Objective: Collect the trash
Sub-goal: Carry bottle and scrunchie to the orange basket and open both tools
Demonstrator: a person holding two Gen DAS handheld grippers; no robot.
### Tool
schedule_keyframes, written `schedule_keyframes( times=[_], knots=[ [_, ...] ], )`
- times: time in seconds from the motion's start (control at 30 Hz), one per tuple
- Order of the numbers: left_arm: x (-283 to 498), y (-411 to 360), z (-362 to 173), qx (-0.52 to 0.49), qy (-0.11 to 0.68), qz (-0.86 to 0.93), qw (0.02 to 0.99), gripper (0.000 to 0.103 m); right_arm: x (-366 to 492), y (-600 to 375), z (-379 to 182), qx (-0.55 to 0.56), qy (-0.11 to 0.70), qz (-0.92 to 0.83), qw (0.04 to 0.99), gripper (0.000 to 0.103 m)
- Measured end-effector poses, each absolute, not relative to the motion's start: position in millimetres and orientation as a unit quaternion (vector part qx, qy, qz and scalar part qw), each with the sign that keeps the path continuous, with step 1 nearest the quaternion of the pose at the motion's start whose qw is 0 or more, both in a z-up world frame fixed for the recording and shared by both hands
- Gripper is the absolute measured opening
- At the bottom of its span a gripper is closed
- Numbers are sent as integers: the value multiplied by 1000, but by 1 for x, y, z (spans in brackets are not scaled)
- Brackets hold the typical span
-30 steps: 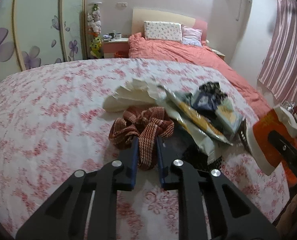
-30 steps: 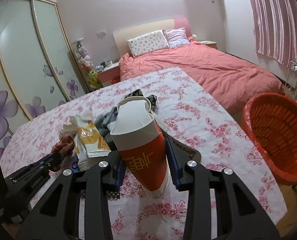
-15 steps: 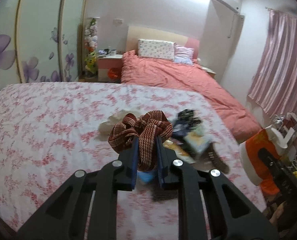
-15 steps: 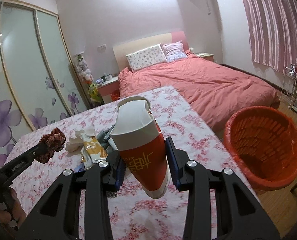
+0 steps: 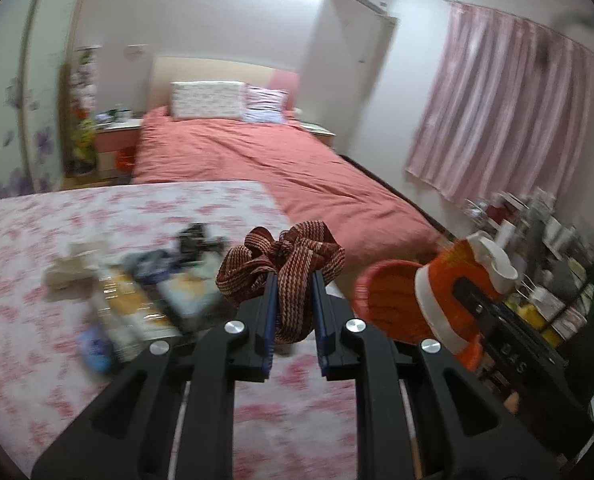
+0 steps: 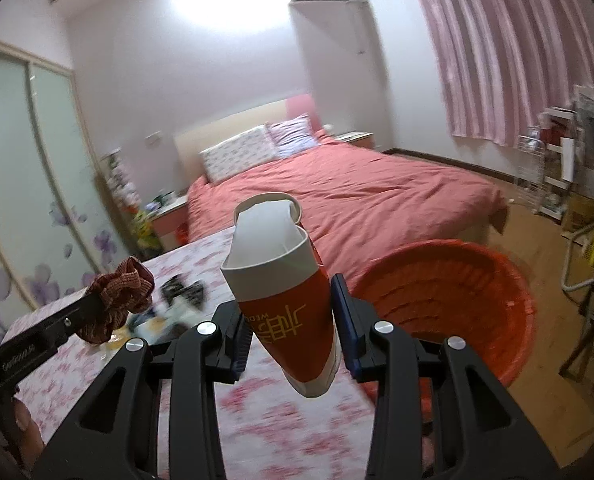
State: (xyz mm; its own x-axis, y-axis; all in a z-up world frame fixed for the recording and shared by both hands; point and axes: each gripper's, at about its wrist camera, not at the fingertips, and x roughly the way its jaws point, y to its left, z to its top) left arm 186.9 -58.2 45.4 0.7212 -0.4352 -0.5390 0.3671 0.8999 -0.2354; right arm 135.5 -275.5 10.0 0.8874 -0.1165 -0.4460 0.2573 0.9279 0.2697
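The left gripper (image 5: 293,300) is clamped on a bunched red-brown woven band (image 5: 287,260), which sits at the centre of the left wrist view above the floral cloth (image 5: 37,240). The right gripper (image 6: 291,322) pinches a squashed red-and-white paper cup (image 6: 285,292) in the middle of its own view, with the orange basket (image 6: 457,280) just to the lower right of it. More litter, a heap of wrappers (image 5: 137,300), lies on the cloth at left. My worry is the cup: it is crushed and tapering, so it could slide out of the pads short of the rim and land on the floor. The band hangs loose, and its loops might snag a finger on release.
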Motion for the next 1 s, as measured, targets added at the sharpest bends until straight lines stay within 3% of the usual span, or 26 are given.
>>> schedule_keyframes(
  times=[0.4,0.7,0.93,1.0],
  knots=[
    [210,-197,17,-15,338,-325,883,17,141,-356,-21,208,220,-167,938,37],
    [225,-245,-13,0,367,-346,863,17,138,-379,-33,230,226,-177,930,37],
    [239,-255,-34,5,390,-330,860,32,150,-396,-46,245,257,-166,920,41],
    [244,-250,-39,5,396,-320,861,35,148,-396,-48,247,260,-168,918,47]
  ],
)
